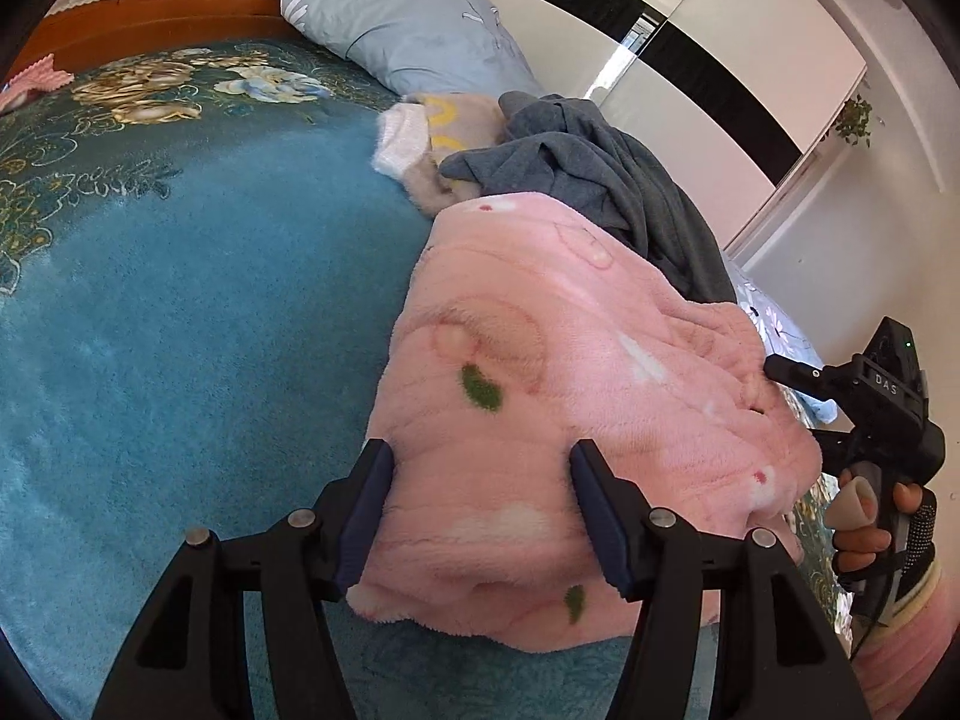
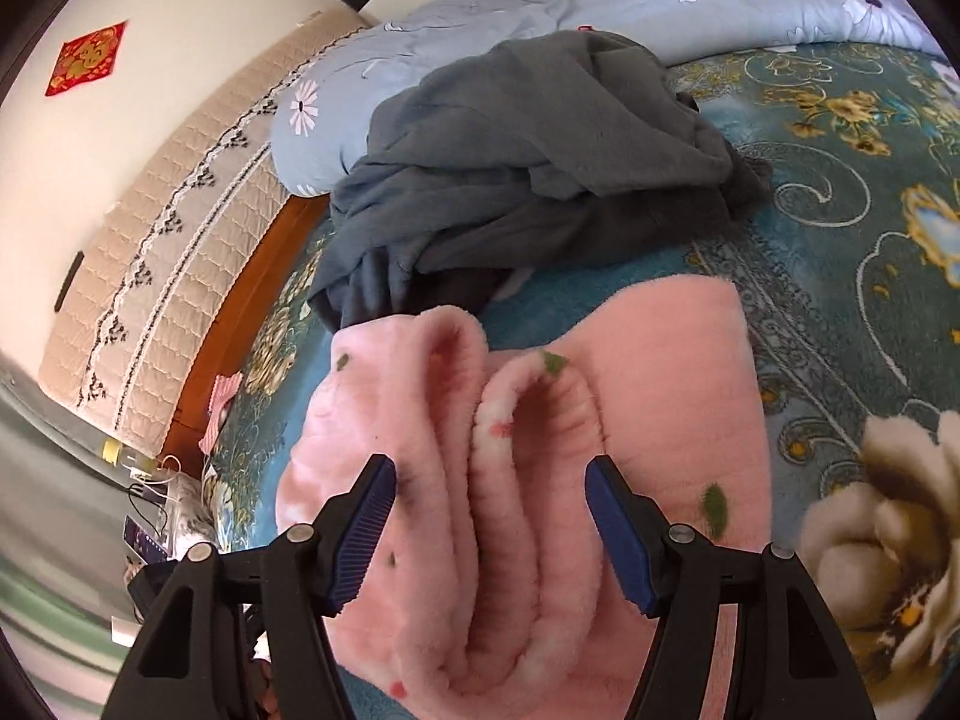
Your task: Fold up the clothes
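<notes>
My left tool (image 1: 480,510) stands with its fingers apart over the near corner of the pink fleece garment (image 1: 558,396), and the blue pads (image 1: 366,516) do not press on it; the cloth lies between and under them. My right tool (image 2: 492,528) is also apart, with the thick rolled folds of the same pink garment (image 2: 510,480) between its fingers, but the pads are clear of the fleece on both sides. No earlier picture is here, so I tell only how they stand.

The pink garment lies on the bed, on the teal flowered blanket (image 1: 180,312), folded into a thick bundle with small green and white marks on it. Just behind it, touching its far edge, is a crumpled grey garment (image 1: 600,174). Beside the grey one is a beige piece with yellow rings and a white cuff (image 1: 432,126) (I cannot tell what kind of clothing). Behind these lies a light blue pillow with daisies (image 1: 408,18).

In the left view my right hand (image 1: 870,516) holds its tool at the pink garment's right side.
</notes>
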The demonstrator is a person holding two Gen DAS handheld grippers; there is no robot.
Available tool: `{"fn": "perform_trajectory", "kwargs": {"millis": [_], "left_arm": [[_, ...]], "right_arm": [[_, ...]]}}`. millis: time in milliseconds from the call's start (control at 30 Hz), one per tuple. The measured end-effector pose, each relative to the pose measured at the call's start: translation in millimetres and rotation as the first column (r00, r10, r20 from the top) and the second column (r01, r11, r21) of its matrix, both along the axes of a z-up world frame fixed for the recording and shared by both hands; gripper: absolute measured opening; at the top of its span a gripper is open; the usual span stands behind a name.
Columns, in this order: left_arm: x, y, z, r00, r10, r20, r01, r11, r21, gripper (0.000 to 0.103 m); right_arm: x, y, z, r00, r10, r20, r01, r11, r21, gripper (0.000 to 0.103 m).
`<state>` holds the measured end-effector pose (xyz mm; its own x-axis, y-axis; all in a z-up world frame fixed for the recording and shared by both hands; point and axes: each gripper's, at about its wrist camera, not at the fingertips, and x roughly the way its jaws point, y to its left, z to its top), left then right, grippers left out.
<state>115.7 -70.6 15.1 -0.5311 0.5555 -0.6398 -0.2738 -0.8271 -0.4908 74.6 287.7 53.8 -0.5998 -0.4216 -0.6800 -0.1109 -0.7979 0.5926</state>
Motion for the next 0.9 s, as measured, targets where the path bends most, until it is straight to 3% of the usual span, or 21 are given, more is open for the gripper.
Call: {"fn": "perform_trajectory", "kwargs": {"millis": [200,367,433,500,600,767,900], "left_arm": [[-1,-2,-2,1.0,-0.007,0.002,0.007,1.0,0.023,0.063],[0,-8,-4,1.0,-0.017,-0.004,0.017,0.998,0.064,0.063],[0,-10,-5,1.0,-0.019,-0.004,0.02,0.996,0.085,0.063],[0,-13,-6,1.0,-0.023,-0.005,0.023,0.994,0.105,0.063],[1,-17,-6,0.999,-0.031,-0.011,0.032,0.988,0.148,0.063],[7,-26,2,0.997,-0.049,-0.061,0.063,0.968,0.241,0.063],[11,-22,7,0.991,-0.085,-0.098,0.108,0.96,0.257,0.063]], "right_arm": [[-12,-11,5,0.999,0.036,-0.011,-0.037,0.999,-0.036,0.07],[-26,-14,-6,0.998,-0.003,0.056,0.006,0.999,-0.038,0.066],[-28,-19,-6,0.998,-0.007,0.068,0.009,1.0,-0.024,0.04],[-27,-28,0,0.998,-0.003,0.066,0.001,0.999,0.038,0.029],[-19,-36,18,1.0,-0.007,0.016,0.005,0.996,0.094,0.024],[5,-31,66,0.987,0.028,-0.157,-0.017,0.997,0.071,0.024],[24,-5,83,0.98,-0.008,-0.2,0.02,0.998,0.061,0.024]]}}
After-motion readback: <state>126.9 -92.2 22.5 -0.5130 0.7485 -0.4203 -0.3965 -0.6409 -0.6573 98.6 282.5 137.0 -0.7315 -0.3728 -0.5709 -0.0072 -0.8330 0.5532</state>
